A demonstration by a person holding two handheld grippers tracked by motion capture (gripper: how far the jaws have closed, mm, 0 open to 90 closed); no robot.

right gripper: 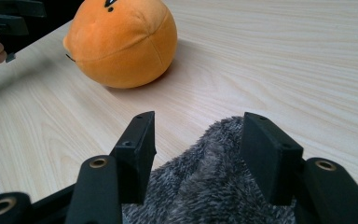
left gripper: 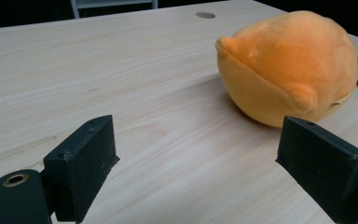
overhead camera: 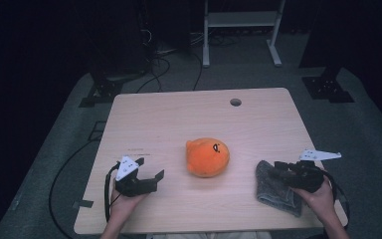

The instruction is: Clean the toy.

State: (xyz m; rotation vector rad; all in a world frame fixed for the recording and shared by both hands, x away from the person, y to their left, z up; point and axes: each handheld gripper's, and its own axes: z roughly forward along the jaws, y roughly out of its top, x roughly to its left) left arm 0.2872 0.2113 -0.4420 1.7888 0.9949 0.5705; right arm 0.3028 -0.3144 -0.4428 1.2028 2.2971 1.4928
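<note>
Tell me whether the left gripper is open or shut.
Open. The left gripper has its fingers wide apart over bare table, with nothing between them.

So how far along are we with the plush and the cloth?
Nothing looks done yet: the orange plush sits untouched mid-table. In hand: the right hand-held gripper straddles the grey cloth, jaws not visibly clamped; the left hand-held gripper is open, aimed near the plush. Gripping and moving remain.
</note>
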